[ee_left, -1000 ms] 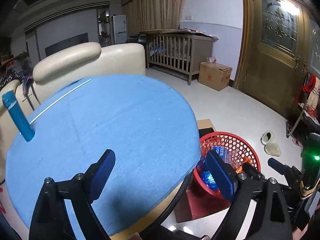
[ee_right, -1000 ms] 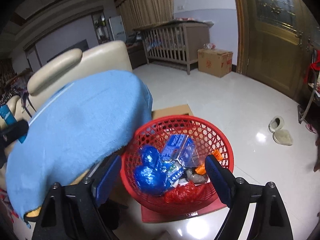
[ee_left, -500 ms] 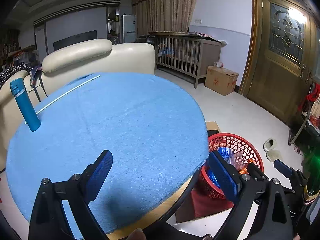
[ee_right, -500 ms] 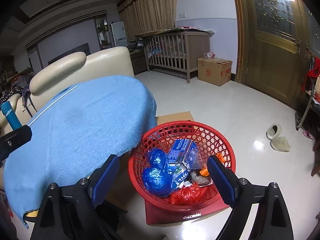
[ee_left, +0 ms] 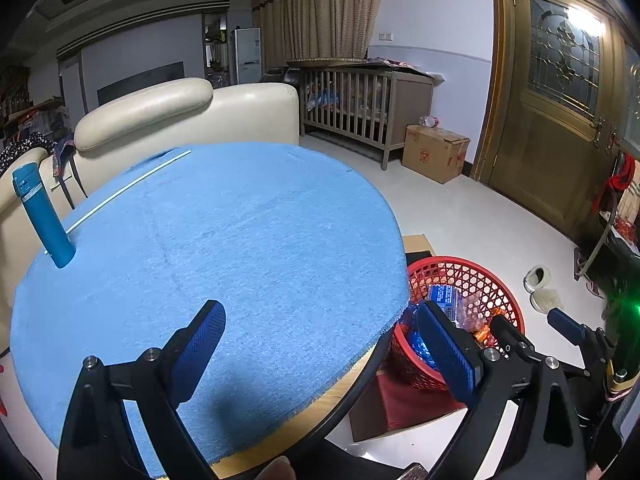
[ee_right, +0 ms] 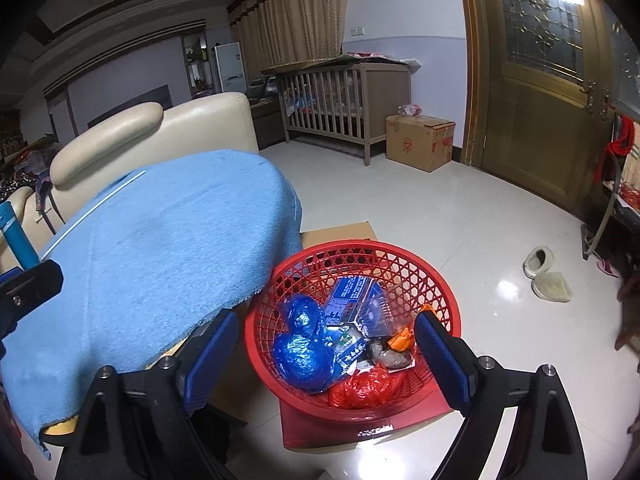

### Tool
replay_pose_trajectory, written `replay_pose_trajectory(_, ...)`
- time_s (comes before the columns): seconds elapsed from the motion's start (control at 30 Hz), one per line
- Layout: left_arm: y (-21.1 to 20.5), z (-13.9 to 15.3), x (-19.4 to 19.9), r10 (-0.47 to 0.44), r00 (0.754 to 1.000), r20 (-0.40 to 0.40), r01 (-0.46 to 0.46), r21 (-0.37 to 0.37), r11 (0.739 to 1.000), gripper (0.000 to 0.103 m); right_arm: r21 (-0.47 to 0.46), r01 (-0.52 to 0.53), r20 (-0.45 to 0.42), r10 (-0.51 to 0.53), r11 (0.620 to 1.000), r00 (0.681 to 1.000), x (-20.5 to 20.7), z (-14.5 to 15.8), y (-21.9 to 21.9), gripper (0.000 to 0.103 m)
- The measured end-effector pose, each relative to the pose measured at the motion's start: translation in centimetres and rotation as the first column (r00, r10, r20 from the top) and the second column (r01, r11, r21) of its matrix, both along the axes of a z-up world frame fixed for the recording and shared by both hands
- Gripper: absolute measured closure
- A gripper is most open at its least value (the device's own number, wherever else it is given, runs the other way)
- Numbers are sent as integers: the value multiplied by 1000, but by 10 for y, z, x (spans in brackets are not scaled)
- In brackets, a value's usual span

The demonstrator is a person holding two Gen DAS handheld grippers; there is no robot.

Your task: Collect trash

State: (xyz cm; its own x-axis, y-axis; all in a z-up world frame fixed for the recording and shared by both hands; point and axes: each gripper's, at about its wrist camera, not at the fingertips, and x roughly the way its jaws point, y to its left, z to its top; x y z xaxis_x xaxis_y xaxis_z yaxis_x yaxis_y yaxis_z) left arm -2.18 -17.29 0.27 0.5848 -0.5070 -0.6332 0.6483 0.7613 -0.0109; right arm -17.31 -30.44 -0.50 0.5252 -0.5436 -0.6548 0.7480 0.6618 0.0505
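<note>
A red mesh basket (ee_right: 440, 280) stands on the floor beside the round table and holds several pieces of trash: crumpled blue plastic bags (ee_right: 302, 352), a blue carton (ee_right: 350, 292), an orange wrapper (ee_right: 402, 338) and a red bag (ee_right: 364, 388). My right gripper (ee_right: 326, 344) is open and empty, just above the basket. My left gripper (ee_left: 324, 332) is open and empty over the near edge of the table's blue cloth (ee_left: 224, 240). The basket (ee_left: 472, 276) shows at the right in the left wrist view.
A blue bottle (ee_left: 42, 216) stands at the table's far left. A cream sofa (ee_left: 180, 116) is behind the table. A crib (ee_right: 340, 100), a cardboard box (ee_right: 420, 142), a wooden door (ee_right: 540, 100) and slippers (ee_right: 546, 272) lie beyond on the tiled floor.
Both grippers have risen and drawn back a little, so the table and basket sit lower and smaller in view. Both stay open and empty.
</note>
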Motion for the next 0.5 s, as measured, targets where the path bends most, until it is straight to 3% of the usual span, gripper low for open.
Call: replay_pose_trajectory(0.5, -6, -3, -9, -47, 999, -5, 47, 5, 999, 6, -7, 11, -16, -11, 1000, 1000, 0, -2, -2, 12)
